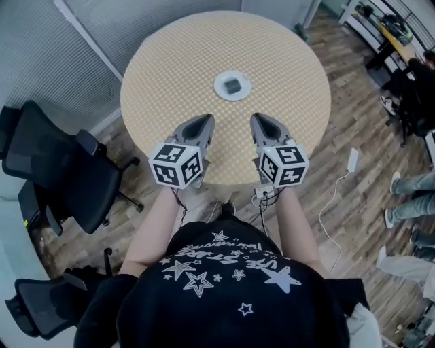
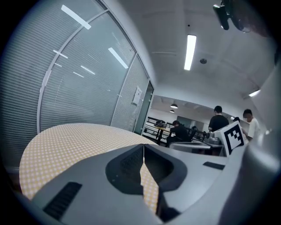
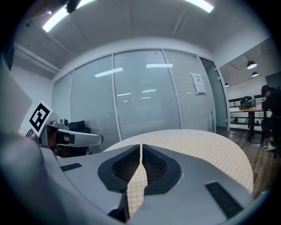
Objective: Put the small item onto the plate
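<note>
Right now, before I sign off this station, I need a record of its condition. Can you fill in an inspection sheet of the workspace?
Surface: round table with a yellow checked top.
Job's things: small dark item lies on the white plate, near the table's middle.
Clutter: nothing seen on the table.
Grippers: left gripper and right gripper hover over the near edge, both shut and empty.
Cables: white cable and adapter on the floor right of the table; dark leads hang below the right gripper.
Surroundings: black office chairs at left, glass wall behind, people at right.
</note>
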Available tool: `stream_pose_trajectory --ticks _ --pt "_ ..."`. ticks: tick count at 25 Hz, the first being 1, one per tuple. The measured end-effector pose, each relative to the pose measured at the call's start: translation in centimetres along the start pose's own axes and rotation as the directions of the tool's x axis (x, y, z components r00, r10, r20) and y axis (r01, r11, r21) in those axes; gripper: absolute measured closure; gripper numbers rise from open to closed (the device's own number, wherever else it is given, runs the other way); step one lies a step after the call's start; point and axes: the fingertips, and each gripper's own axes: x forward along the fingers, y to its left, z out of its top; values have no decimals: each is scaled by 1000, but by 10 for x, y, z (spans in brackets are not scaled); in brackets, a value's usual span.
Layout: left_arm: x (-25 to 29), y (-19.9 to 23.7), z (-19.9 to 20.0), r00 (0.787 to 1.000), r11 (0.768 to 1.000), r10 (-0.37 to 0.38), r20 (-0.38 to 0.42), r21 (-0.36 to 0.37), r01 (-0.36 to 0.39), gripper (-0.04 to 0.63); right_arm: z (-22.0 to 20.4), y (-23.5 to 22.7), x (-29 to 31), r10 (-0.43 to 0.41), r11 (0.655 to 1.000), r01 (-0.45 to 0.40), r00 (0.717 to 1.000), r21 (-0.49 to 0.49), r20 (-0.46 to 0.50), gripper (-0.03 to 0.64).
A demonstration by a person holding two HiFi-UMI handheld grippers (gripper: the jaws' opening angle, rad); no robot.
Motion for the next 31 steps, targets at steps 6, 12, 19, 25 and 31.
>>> stream_pose_trajectory --ticks 6,12,19,25,31 --pt "-32 6 -2 999 999 -46 -1 -4 46 583 3 37 -11 -50 998 50 999 -27 -4 581" --pt "-68 7 -6 997 997 -78 -1 -5 78 583 -1 78 -26 -74 996 73 997 -56 -18 584" --pt "-114 9 -1 993 993 -117 28 6 116 583 -7 128 -39 -98 991 95 995 -90 -29 586" --pt "-162 -1 -9 989 990 -144 37 5 144 583 -10 171 -69 -126 987 123 992 -100 -25 586" --pt "-220 -6 -11 985 985 -166 47 48 164 588 -11 215 -105 -160 984 159 987 -87 -5 586"
